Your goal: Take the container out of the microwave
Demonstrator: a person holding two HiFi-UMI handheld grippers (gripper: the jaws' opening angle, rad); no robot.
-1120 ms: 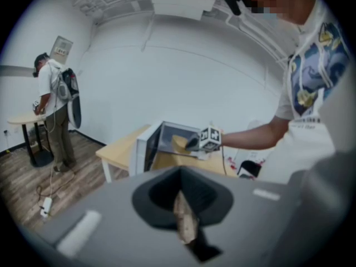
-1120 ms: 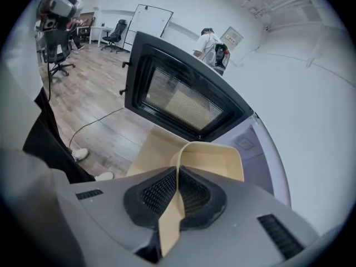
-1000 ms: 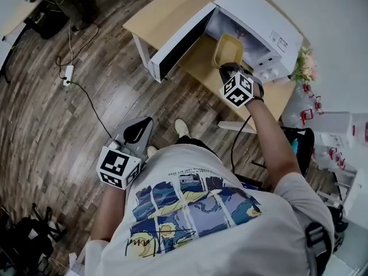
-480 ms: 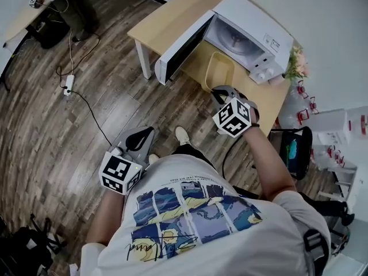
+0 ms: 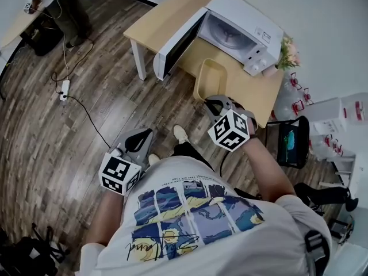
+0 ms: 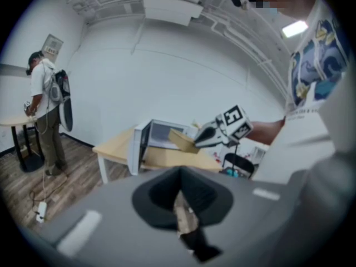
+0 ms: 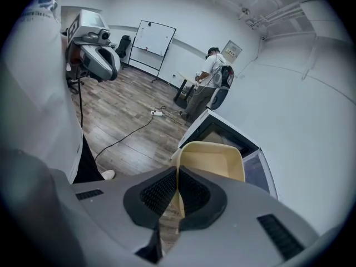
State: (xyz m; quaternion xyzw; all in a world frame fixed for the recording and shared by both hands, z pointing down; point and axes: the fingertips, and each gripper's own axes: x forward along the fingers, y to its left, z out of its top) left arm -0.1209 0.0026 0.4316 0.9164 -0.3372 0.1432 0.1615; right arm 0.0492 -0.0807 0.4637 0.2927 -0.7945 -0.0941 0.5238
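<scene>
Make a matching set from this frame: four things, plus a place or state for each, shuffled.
Things:
1 container
2 microwave door
3 power strip
4 flowers

Place or state:
A on the floor
B swung open
C clamped in the right gripper
D next to the microwave

Pairs: 1-C, 2-B, 3-A, 4-D

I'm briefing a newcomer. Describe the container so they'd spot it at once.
Find the wooden table with the white microwave, door open. Before that opening, held off the tabletop, is a shallow rectangular container, its near rim pinched in the right claw. Pale yellow, it is the only dish there.
</scene>
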